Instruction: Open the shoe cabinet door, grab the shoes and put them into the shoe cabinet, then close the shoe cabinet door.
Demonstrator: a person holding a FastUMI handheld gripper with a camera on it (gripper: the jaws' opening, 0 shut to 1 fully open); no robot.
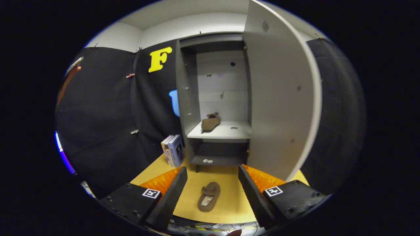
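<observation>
With the tongs (pixel 212 191) spread wide and nothing between them, I am looking straight at the cabinet (pixel 216 98), whose door (pixel 279 95) stands swung open on the right. One brown shoe (pixel 208 196) lies on the yellow surface (pixel 229 206), between the two fingers (pixel 170 193) and apart from both; it sits a shade nearer the left one and points lengthwise towards the cabinet. Neither finger touches it. From here I see its open upper side, with a strap across the far end and a paler insole.

A second brown shoe (pixel 210 122) rests on the cabinet's middle shelf (pixel 226 132), at the shelf's left side and angled towards the back wall. It is well beyond the fingertips, straight ahead. Below that shelf is a darker lower compartment, and on its floor I can make out a small pale object (pixel 207 161) that I cannot identify.

Just left of the cabinet's foot, a few books (pixel 173 150) stand upright on the surface against the booth's black cloth wall (pixel 108 114). The open door hangs just beyond the right finger, its lower edge close above the surface.
</observation>
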